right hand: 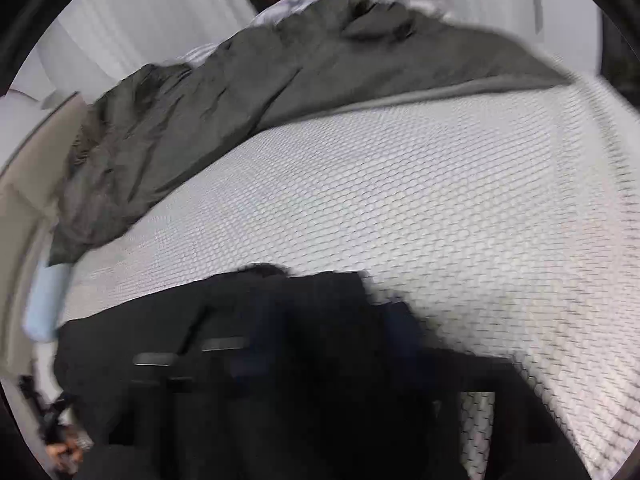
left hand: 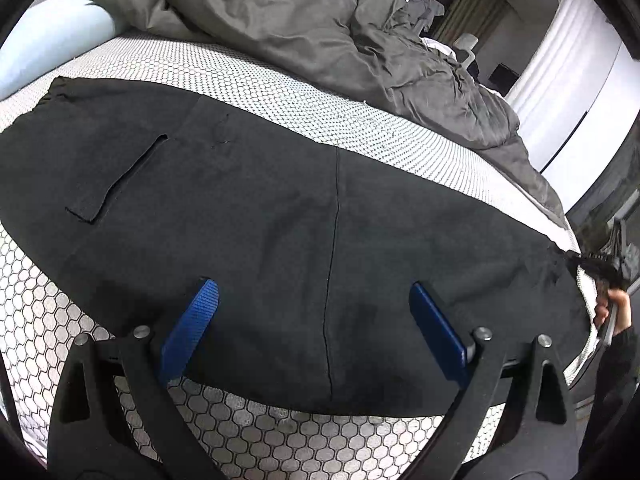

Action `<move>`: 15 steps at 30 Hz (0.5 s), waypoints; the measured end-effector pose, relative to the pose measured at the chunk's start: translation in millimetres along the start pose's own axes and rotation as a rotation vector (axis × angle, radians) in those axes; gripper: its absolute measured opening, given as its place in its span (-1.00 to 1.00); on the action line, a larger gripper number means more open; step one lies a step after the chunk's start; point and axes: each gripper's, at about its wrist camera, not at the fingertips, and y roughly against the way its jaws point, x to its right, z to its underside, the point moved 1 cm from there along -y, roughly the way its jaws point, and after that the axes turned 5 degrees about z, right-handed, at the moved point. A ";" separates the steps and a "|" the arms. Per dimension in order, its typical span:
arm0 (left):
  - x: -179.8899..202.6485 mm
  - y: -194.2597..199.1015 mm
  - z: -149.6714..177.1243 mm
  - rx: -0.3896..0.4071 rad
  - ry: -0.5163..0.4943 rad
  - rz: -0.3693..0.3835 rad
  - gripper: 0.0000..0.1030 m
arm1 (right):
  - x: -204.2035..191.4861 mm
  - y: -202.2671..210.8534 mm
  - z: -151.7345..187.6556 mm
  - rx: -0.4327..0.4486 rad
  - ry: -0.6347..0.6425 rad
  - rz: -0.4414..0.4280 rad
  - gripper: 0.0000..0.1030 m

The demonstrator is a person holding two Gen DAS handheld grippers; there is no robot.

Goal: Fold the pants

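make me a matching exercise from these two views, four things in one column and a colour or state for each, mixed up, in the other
Things:
1. pants
2. duvet
3. left gripper
4. pillow

Colour or state:
A. pale blue, at the far left edge of the bed
B. black, spread flat on the honeycomb-patterned mattress
C. grey-green, crumpled along the far side
D. blue fingers wide apart above the black cloth

Pairs: 1-B, 2-C, 3-D, 4-A

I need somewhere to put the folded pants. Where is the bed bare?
Bare mattress runs in a strip between the black pants and the grey duvet, widening beyond the pants' right end. The far side under the duvet is crowded.
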 end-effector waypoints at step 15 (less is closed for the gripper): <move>15.1 6.0 -5.5 0.040 -0.034 0.048 0.86 | 8.7 39.9 23.5 0.140 -0.003 0.166 0.19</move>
